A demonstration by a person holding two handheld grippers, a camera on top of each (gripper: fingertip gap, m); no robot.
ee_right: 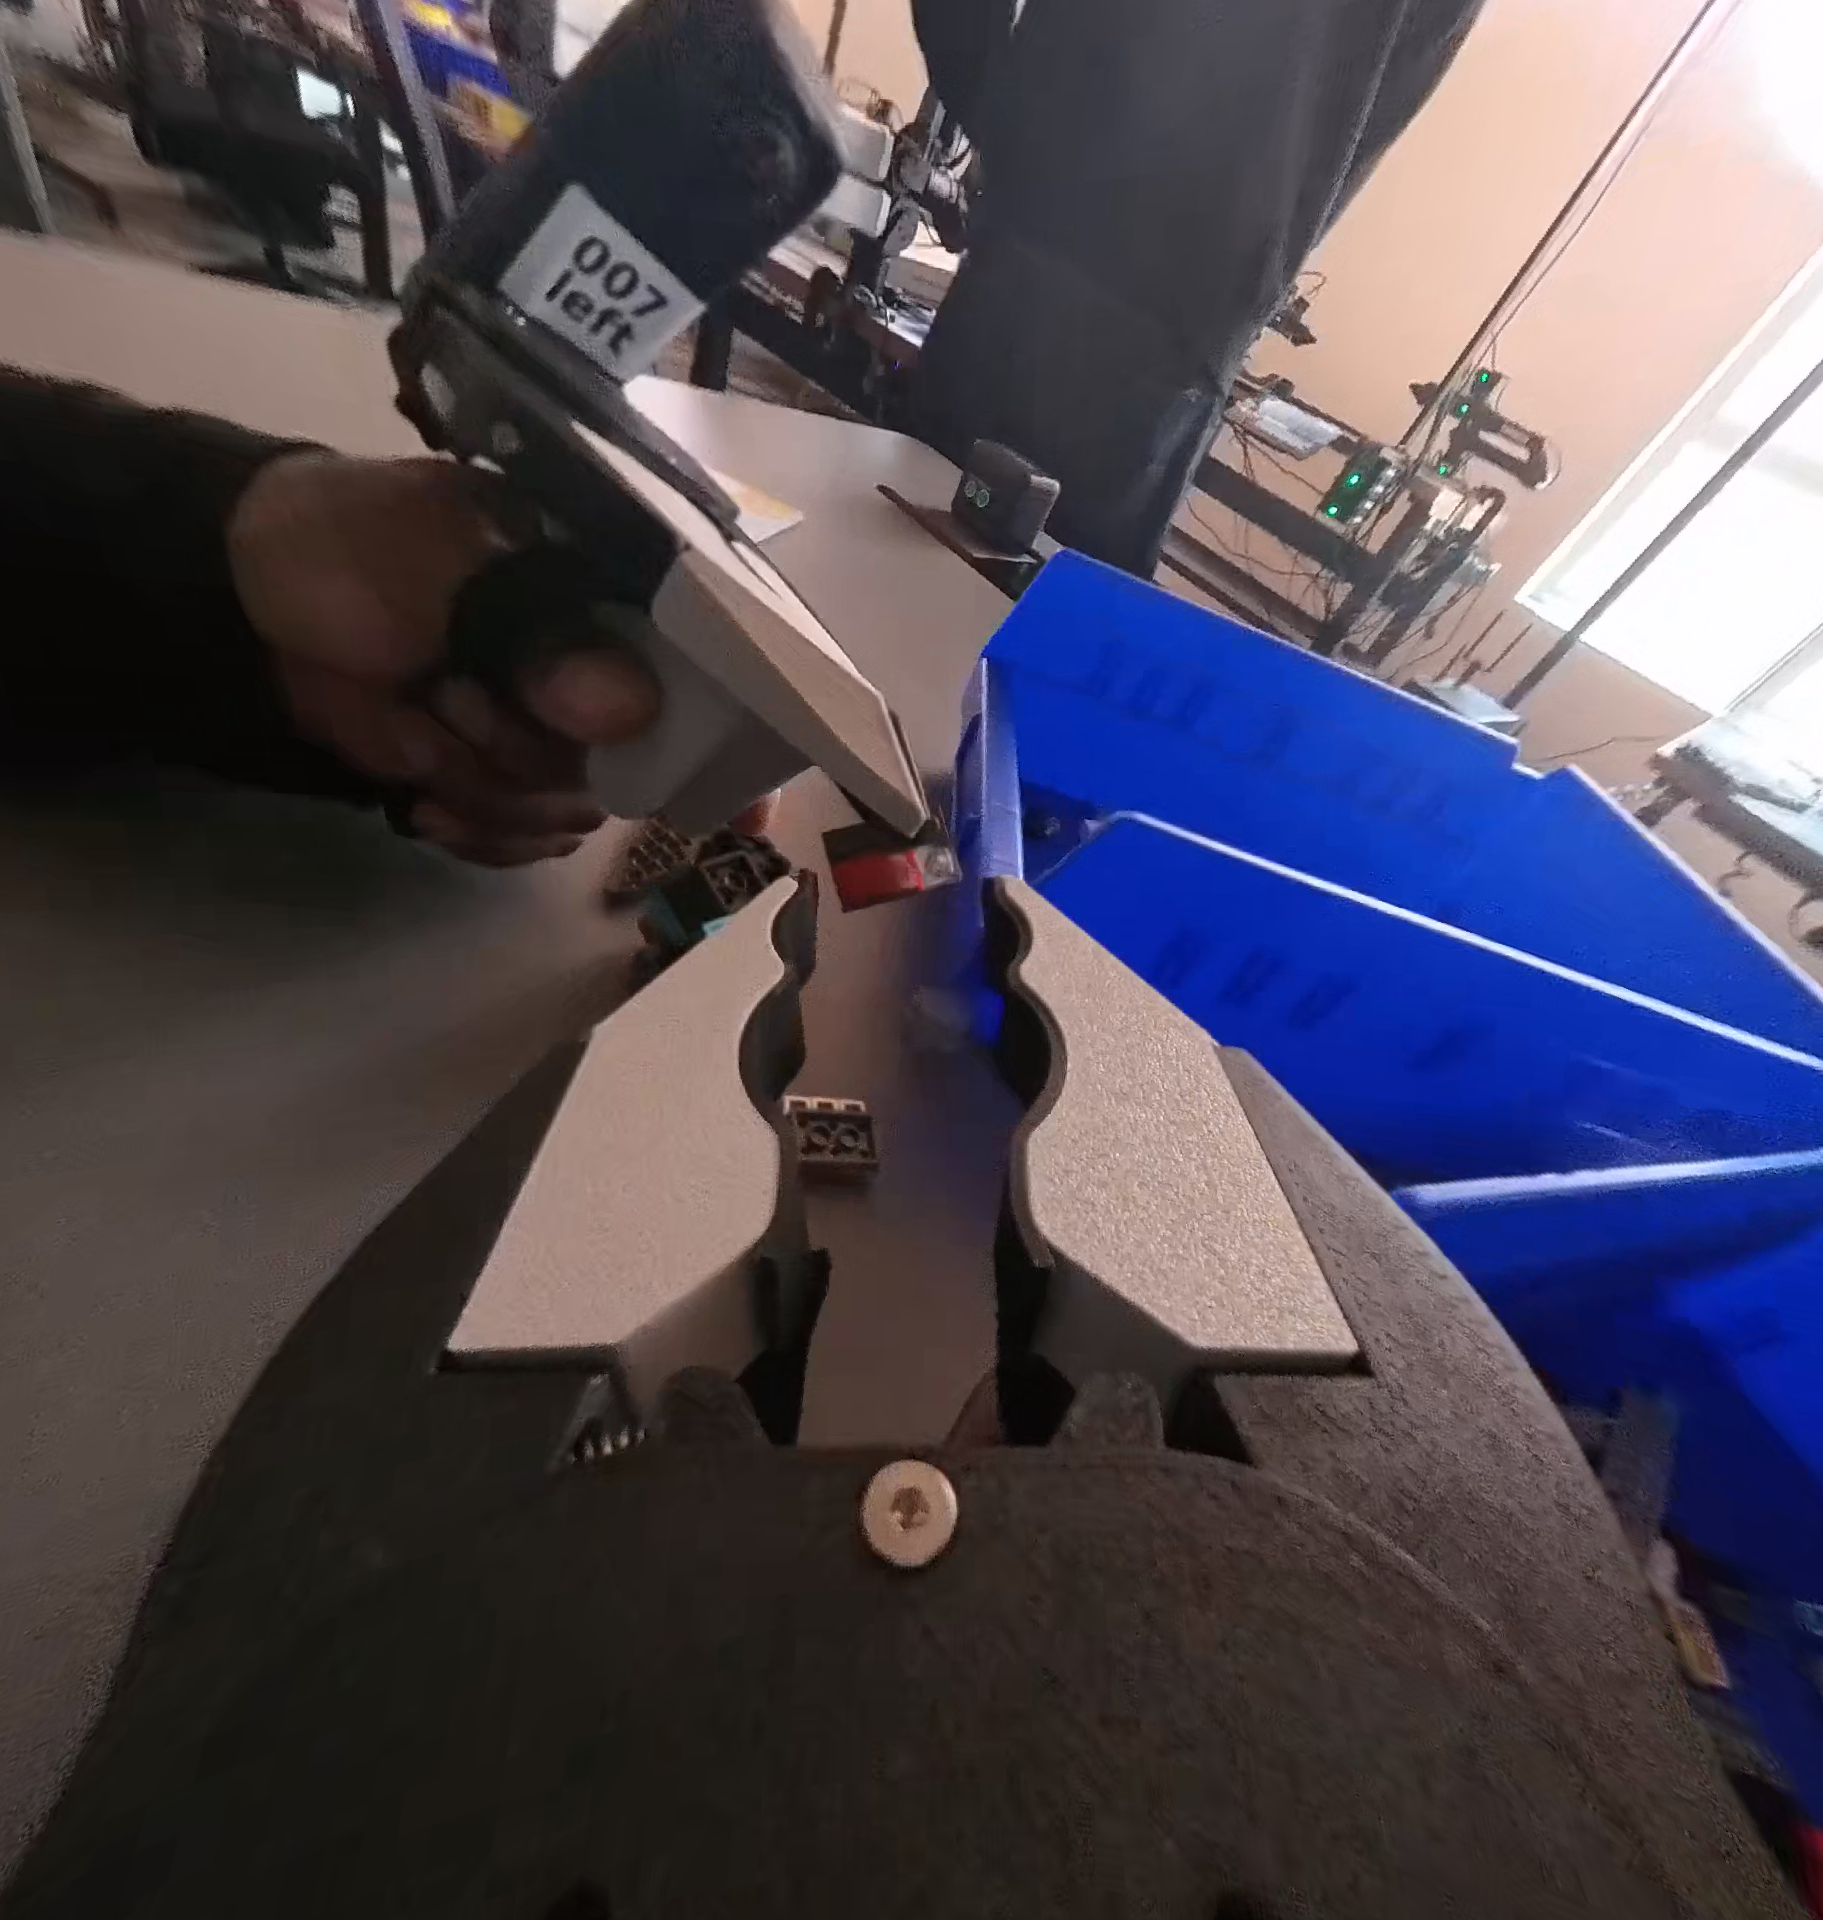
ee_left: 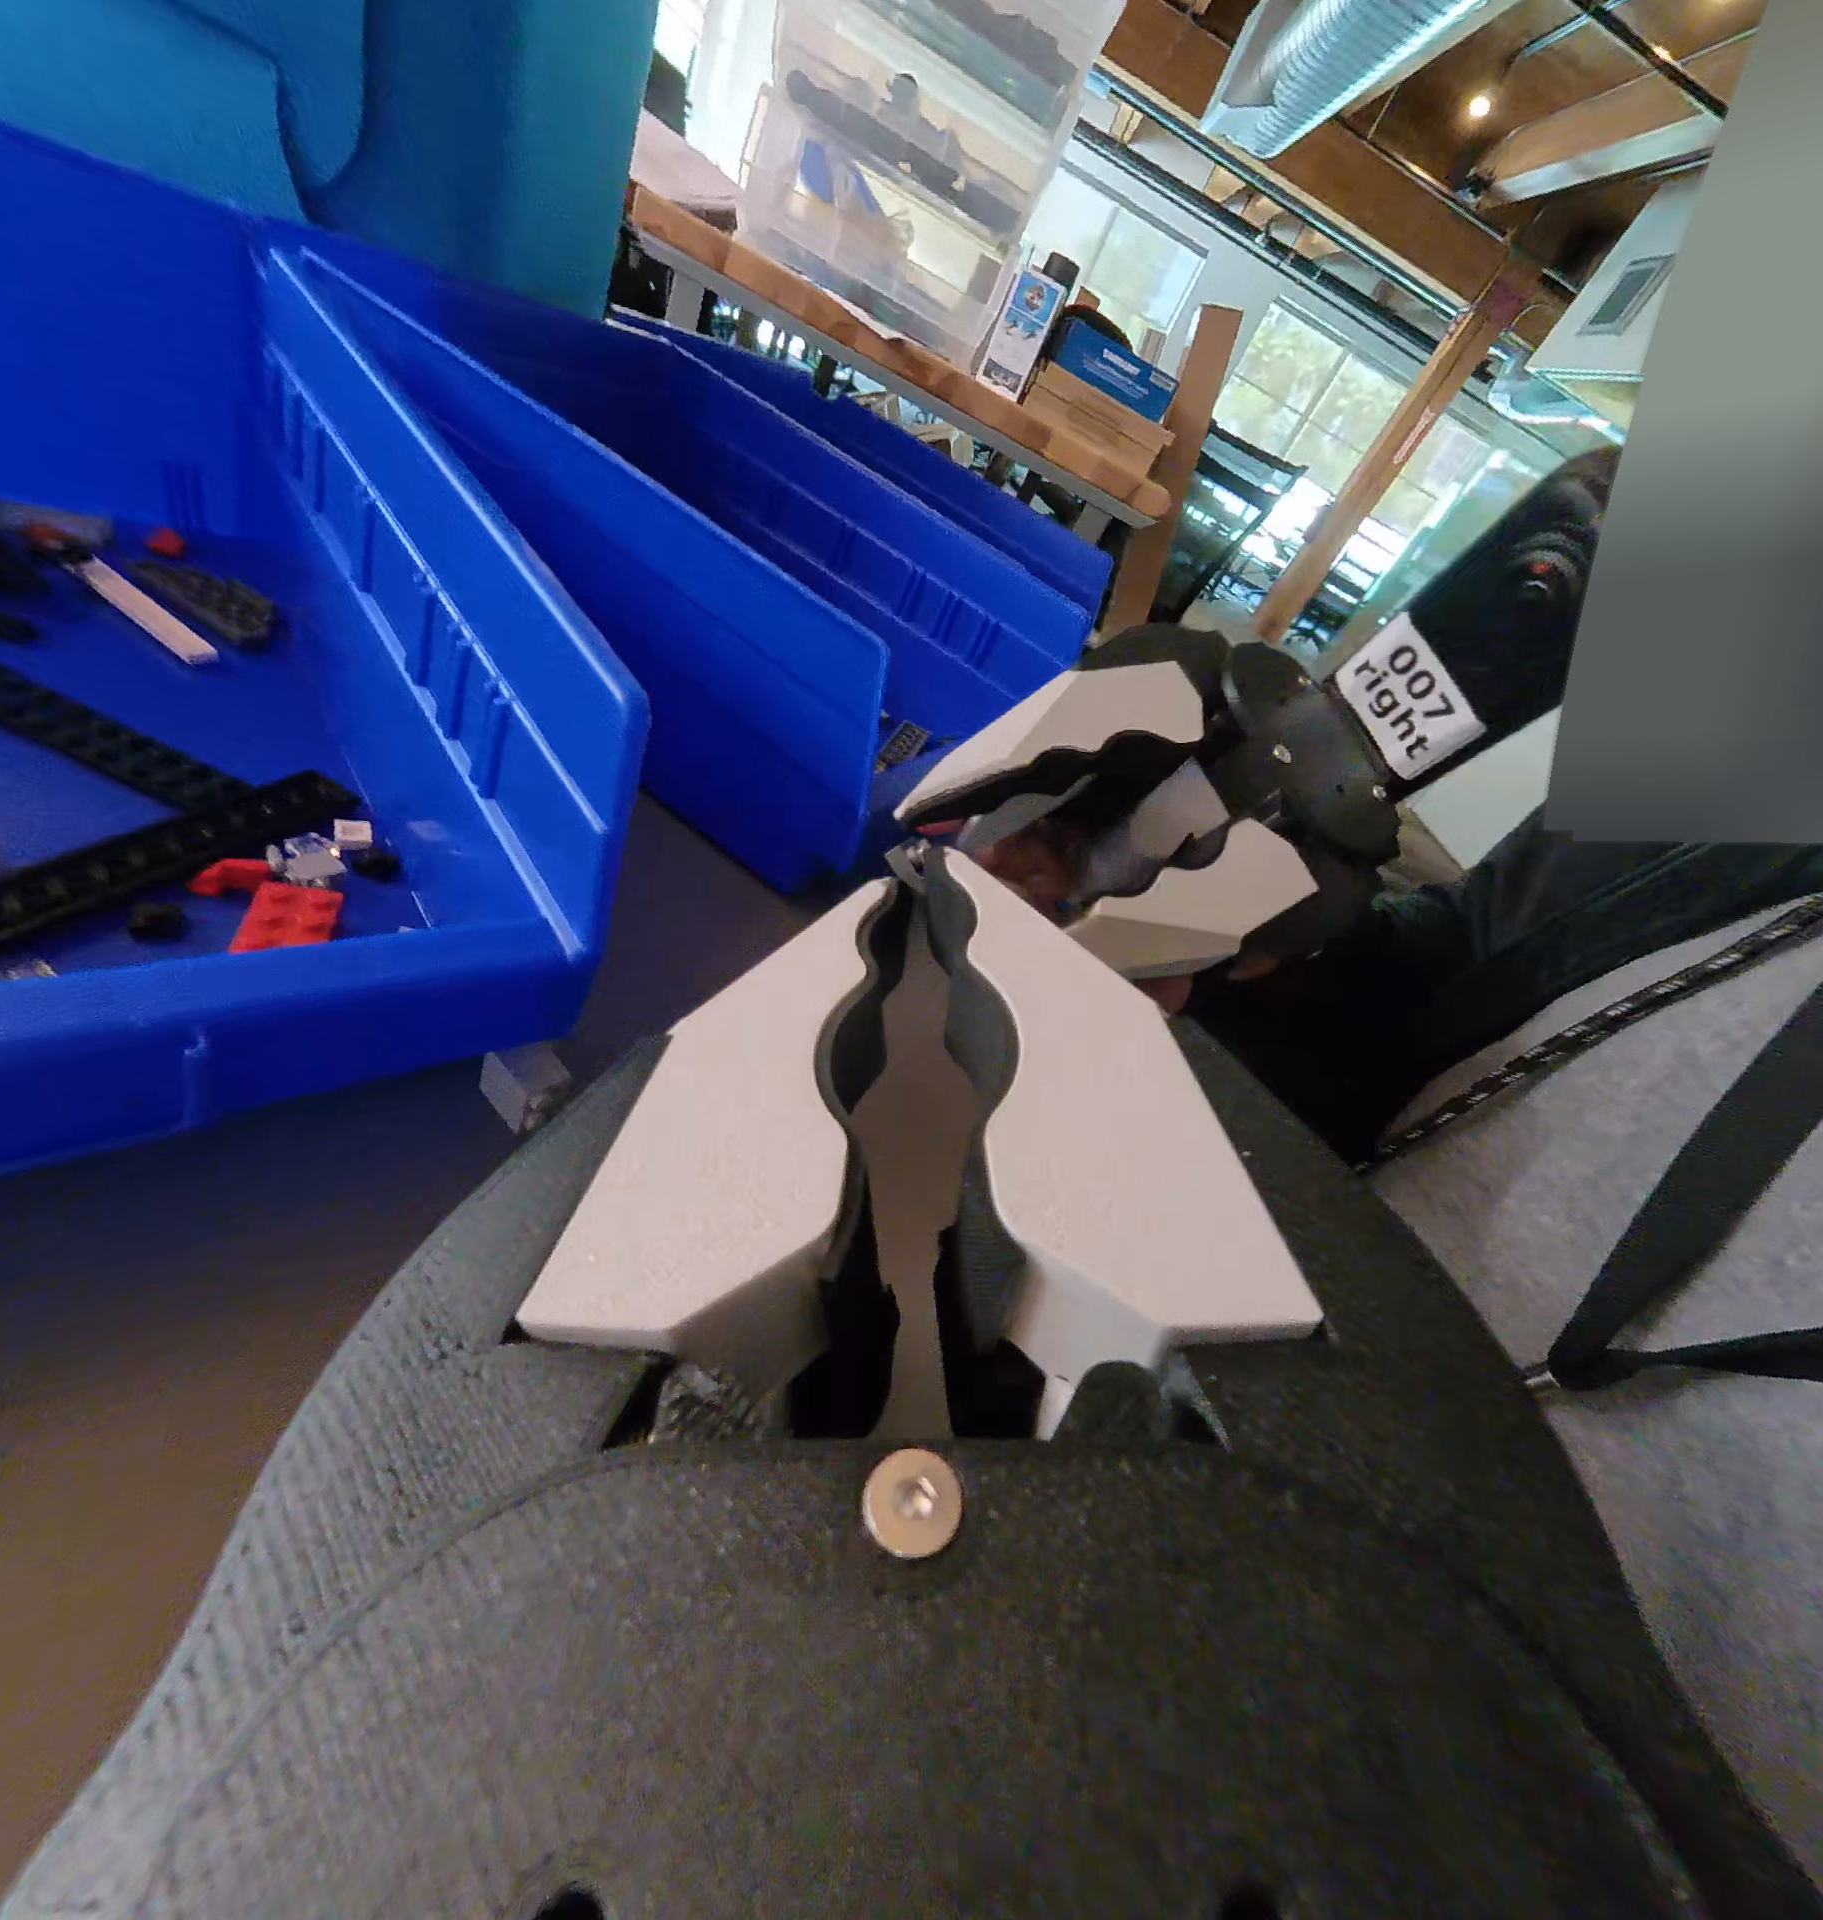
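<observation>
Grey tabletop runs beneath three blue bins set side by side. Only the nearest bin shows its contents: long black studded plates, a red brick and small loose bits. Beside it, the left gripper pinches a small red-and-black piece at its tips. Facing it, the right gripper is spread above a little grey brick on the table.

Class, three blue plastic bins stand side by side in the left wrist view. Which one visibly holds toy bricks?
The leftmost blue plastic bin, nearest the camera: red and black toy bricks lie inside.
</observation>
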